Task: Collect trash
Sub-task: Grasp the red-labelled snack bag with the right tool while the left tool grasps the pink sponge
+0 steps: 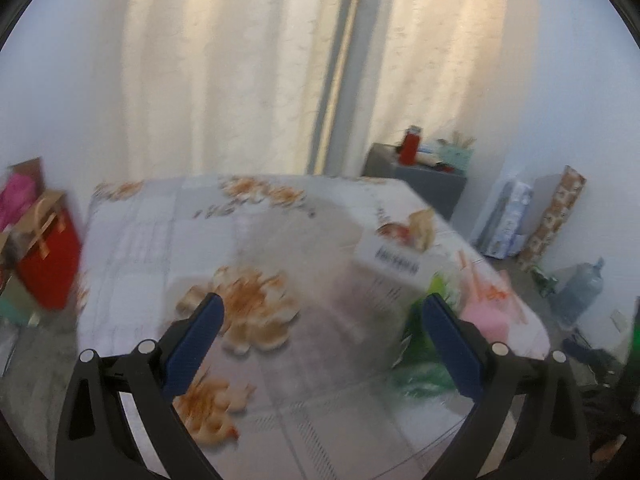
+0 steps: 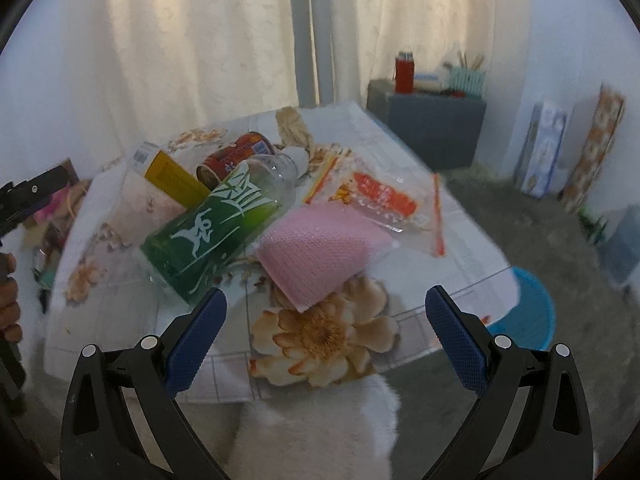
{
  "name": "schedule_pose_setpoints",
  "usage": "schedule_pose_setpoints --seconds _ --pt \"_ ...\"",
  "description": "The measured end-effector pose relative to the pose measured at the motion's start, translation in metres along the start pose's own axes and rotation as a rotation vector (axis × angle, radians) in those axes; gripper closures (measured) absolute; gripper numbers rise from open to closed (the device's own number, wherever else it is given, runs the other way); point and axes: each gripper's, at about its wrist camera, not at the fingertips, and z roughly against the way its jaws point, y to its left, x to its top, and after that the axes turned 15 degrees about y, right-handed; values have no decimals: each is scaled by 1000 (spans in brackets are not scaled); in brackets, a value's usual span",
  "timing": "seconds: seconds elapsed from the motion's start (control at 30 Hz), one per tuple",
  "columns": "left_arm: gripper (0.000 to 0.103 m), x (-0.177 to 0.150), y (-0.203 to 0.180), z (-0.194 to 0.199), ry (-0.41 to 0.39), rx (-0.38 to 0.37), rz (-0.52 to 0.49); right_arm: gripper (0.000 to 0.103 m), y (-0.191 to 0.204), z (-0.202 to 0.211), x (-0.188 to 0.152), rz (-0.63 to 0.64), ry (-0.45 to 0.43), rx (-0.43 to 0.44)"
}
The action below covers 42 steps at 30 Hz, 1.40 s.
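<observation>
In the right wrist view a pile of trash lies on a flowered table [image 2: 320,336]: a green plastic bottle [image 2: 216,220], a red can [image 2: 236,156], a yellow and white carton [image 2: 168,184], a pink sponge cloth [image 2: 316,248], a clear orange-printed bag [image 2: 384,200] and crumpled paper [image 2: 292,124]. My right gripper [image 2: 326,304] is open and empty, just in front of the pink cloth. My left gripper [image 1: 322,308] is open and empty above the table [image 1: 320,400]; the blurred green bottle [image 1: 420,360], pink cloth [image 1: 486,316] and carton [image 1: 396,256] lie to its right.
A blue basket [image 2: 528,312] stands on the floor right of the table. A grey cabinet [image 2: 432,120] with a red flask [image 2: 404,68] is at the back. Boxes [image 2: 544,148] lean on the right wall. A red gift bag [image 1: 48,256] stands left of the table.
</observation>
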Motion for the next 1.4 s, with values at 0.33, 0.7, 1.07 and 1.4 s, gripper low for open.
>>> schedule_pose_setpoints --seconds 0.33,0.7,1.07,1.4 --pt "6 20 -29 -25 10 -52 -91 8 -54 -33 23 -285 102 323" --pt "6 -9 -98 -20 52 -278 -340 8 -105 -36 55 -377 81 277" --pt "12 -53 -224 -93 129 -72 -712 21 -153 -92 100 -415 276 322" --pt "24 -63 -252 -147 172 166 -826 61 -146 -112 107 -329 346 331"
